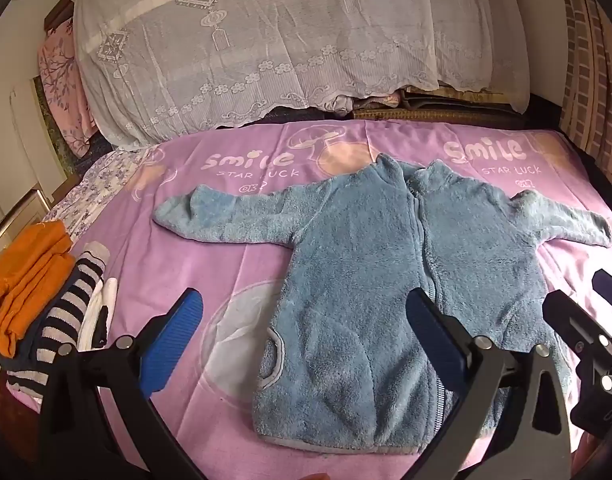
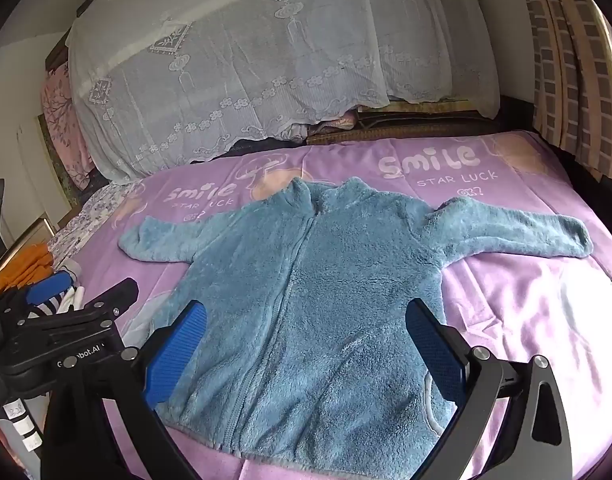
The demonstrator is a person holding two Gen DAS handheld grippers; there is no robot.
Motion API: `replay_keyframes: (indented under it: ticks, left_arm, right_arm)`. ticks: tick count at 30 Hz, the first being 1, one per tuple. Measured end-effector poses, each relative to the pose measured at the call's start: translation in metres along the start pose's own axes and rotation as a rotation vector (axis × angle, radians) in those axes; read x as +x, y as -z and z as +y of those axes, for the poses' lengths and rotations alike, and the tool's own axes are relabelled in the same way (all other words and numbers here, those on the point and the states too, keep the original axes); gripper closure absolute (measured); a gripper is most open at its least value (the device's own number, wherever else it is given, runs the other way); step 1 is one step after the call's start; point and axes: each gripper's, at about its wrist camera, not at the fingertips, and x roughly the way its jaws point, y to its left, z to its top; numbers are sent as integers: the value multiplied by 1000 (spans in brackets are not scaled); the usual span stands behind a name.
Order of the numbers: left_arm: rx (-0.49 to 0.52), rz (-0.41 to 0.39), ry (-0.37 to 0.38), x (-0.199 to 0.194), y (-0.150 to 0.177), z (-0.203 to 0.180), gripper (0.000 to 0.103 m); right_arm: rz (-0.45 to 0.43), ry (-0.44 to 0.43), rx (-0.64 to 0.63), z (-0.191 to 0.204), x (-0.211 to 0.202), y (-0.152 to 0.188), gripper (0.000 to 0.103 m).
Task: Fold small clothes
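A small blue fleece jacket [image 1: 369,280] [image 2: 317,300] lies flat and zipped on the purple bedspread [image 1: 210,256] [image 2: 517,296], front up, both sleeves spread sideways. My left gripper [image 1: 306,316] hovers open above the jacket's lower left part, blue pads wide apart with nothing between them. My right gripper [image 2: 306,328] hangs open over the jacket's lower body, also empty. In the left wrist view the right gripper [image 1: 585,320] shows at the right edge; in the right wrist view the left gripper [image 2: 82,300] shows at the left.
Folded orange clothes [image 1: 26,280] and a striped garment [image 1: 70,312] with white cloth are piled at the bed's left edge. A white lace cover [image 1: 266,48] drapes over stacked bedding at the back. Curtains [image 2: 569,68] hang at the right.
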Motion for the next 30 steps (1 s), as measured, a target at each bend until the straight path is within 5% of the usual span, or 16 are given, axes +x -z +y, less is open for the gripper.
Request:
replay_keyframes:
  ticks: [30]
  left_arm:
    - [3,-5,-25,0,3,-1,4]
  right_arm:
    - [10,-4,5,0,2,2,3]
